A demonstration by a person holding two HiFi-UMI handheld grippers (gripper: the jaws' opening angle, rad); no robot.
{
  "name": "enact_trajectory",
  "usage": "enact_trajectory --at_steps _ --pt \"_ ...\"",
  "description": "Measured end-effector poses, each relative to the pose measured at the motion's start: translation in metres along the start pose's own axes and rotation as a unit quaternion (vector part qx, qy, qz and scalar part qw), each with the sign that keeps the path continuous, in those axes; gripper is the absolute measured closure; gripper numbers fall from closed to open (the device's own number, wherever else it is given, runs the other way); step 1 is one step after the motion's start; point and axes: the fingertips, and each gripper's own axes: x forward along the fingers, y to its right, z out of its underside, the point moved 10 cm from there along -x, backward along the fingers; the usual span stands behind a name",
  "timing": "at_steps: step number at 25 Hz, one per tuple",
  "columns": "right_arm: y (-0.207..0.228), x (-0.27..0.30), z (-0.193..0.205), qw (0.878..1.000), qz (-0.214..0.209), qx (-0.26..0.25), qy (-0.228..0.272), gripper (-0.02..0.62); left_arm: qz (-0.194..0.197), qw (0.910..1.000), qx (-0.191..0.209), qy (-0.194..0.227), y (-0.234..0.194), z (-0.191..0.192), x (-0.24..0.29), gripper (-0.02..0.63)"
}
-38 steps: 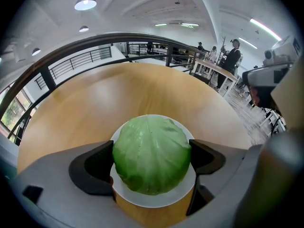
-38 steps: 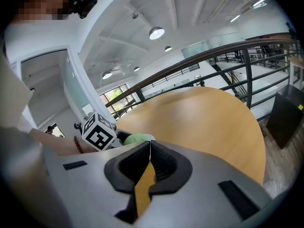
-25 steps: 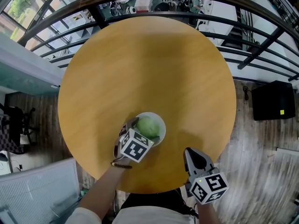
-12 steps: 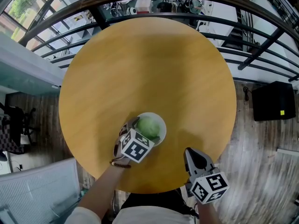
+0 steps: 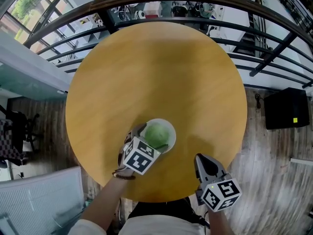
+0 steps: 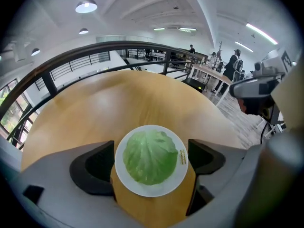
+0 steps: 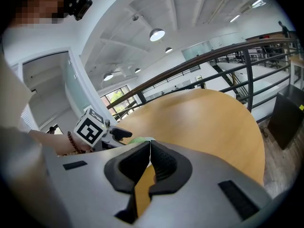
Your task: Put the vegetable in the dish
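Observation:
A green leafy vegetable (image 5: 156, 133) lies in a small white dish (image 5: 169, 127) near the front of the round wooden table (image 5: 156, 67). My left gripper (image 5: 149, 140) hovers right over the dish. In the left gripper view the vegetable (image 6: 151, 156) and the dish rim (image 6: 151, 192) show between the two jaws, which stand wide apart and open; the dark pads (image 6: 105, 159) do not touch the leaf. My right gripper (image 5: 199, 157) is at the table's front edge, to the right of the dish. Its jaws are shut with nothing between them (image 7: 150, 148).
A dark curved railing (image 5: 274, 48) runs round the far side of the table. A black box (image 5: 287, 105) stands on the wood floor at the right. Wide bare tabletop lies beyond the dish.
The head view has shifted slightly. Both grippers keep their places relative to the dish, and the vegetable stays in it.

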Motion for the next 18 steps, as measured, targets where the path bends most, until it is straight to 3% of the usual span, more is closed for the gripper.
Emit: enact_trajectory --at_steps 9,10,12,14,18 --pt "-0.012 -0.025 -0.020 0.999 -0.011 -0.042 -0.002 0.568 -0.007 0.9982 -0.002 0.060 0.035 -0.007 -0.075 0.145" --pt "-0.014 -0.030 -0.022 0.999 -0.013 -0.044 0.000 0.568 -0.018 0.9975 0.001 0.069 0.041 -0.006 -0.086 0.190" --pt "-0.020 -0.041 -0.027 0.999 -0.018 -0.049 0.004 0.568 -0.046 0.9946 0.011 0.092 0.054 -0.003 -0.111 0.405" --pt "-0.029 -0.052 -0.033 0.998 -0.025 -0.061 0.009 0.568 -0.052 0.9919 0.002 0.116 0.067 0.003 -0.133 0.444" --pt "-0.050 -0.070 -0.040 0.995 -0.040 -0.089 0.020 0.568 -0.040 0.9838 -0.060 0.164 0.088 0.020 -0.172 0.551"
